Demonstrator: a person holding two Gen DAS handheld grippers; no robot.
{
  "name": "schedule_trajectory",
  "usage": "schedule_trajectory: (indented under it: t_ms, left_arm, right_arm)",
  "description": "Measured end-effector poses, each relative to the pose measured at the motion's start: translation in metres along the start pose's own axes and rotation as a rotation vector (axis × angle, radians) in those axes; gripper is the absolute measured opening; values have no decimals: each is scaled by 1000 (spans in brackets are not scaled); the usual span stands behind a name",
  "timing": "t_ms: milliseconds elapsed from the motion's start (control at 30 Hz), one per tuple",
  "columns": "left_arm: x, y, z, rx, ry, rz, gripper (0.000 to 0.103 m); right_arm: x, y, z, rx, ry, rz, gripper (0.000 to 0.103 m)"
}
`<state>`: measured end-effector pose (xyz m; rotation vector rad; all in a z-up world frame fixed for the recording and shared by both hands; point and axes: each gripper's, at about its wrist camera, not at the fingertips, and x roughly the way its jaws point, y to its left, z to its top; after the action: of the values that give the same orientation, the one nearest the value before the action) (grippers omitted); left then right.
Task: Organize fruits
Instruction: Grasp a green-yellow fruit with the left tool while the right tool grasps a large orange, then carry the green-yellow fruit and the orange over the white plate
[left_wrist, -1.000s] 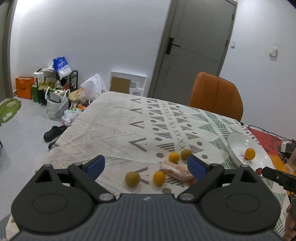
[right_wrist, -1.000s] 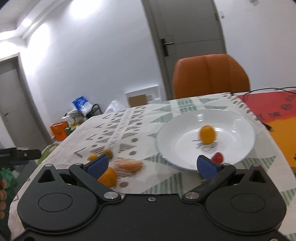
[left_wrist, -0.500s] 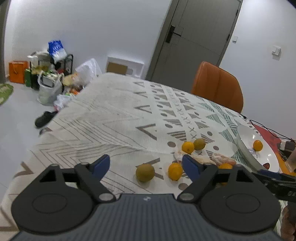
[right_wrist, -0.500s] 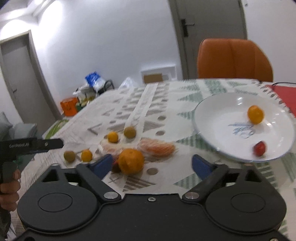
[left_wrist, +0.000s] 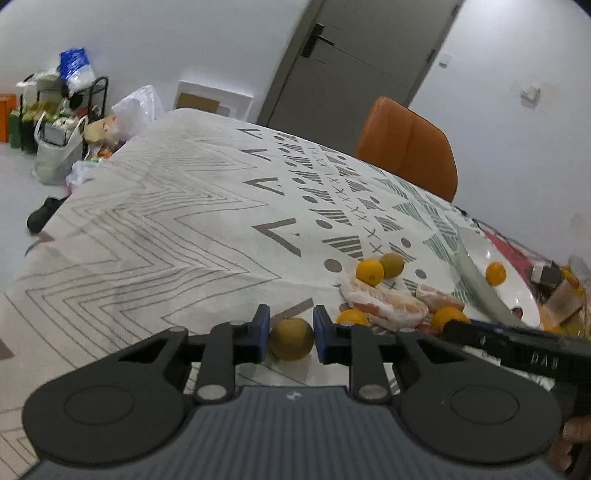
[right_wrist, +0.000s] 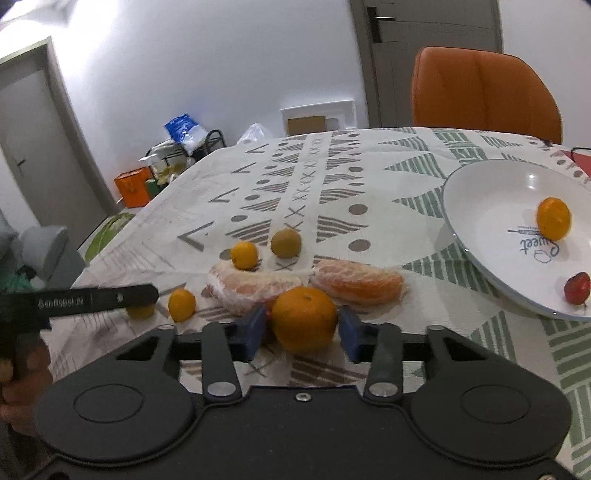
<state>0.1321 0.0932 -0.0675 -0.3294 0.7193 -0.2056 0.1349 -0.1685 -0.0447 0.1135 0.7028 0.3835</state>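
My left gripper (left_wrist: 290, 326) is shut on a greenish-brown round fruit (left_wrist: 291, 341) that rests on the patterned tablecloth. The jaws of my right gripper (right_wrist: 303, 328) are closing, and their blue pads touch both sides of a large orange (right_wrist: 303, 317). Beyond it lie two peeled citrus halves in wrap (right_wrist: 251, 291) (right_wrist: 358, 282), two small oranges (right_wrist: 244, 254) (right_wrist: 181, 304) and another greenish fruit (right_wrist: 285, 242). At the right, a white plate (right_wrist: 480, 192) holds a small orange (right_wrist: 553, 222) and a small red fruit (right_wrist: 577, 293).
An orange chair (right_wrist: 484, 92) stands at the table's far side. The table's left edge drops to a floor with bags and a rack (left_wrist: 59, 122). A red mat (left_wrist: 506, 251) and small items lie past the plate.
Both grippers came down and forward to the fruit pile and closed their jaws, the left around the greenish-brown fruit, the right around the large orange.
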Motion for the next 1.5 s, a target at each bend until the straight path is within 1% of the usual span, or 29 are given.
schedule_trajectory:
  t_ms: [133, 233, 367, 533, 633, 767, 1000, 1267, 1500]
  left_arm:
    - [2, -7, 1, 36, 13, -27, 23]
    - [0, -14, 1, 56, 7, -42, 23]
    - [-9, -28, -1, 82, -23, -45, 23]
    - [-19, -51, -4, 93, -67, -33, 23]
    - [-26, -65, -6, 94, -97, -21, 23]
    - [-30, -83, -5, 83, -112, -3, 23]
    - [-30, -119, 3, 112, -145, 8, 23]
    - [-19, -154, 10, 152, -153, -7, 23]
    - [-7, -182, 10, 203, -141, -25, 23]
  right_arm:
    - [-3, 3, -2, 3, -4, -16, 36]
    - [-13, 3, -5, 16, -40, -30, 36]
    - [-27, 0, -8, 30, -66, -44, 36]
    - [-45, -7, -9, 8, -97, -21, 36]
    - [-55, -15, -8, 1, -112, 0, 36]
    - [-66, -28, -4, -3, -127, 19, 36]
    - [-84, -53, 2, 8, -153, 26, 36]
    - [-101, -82, 2, 33, -194, 8, 36]
    - [-108, -112, -1, 71, -213, -24, 36]
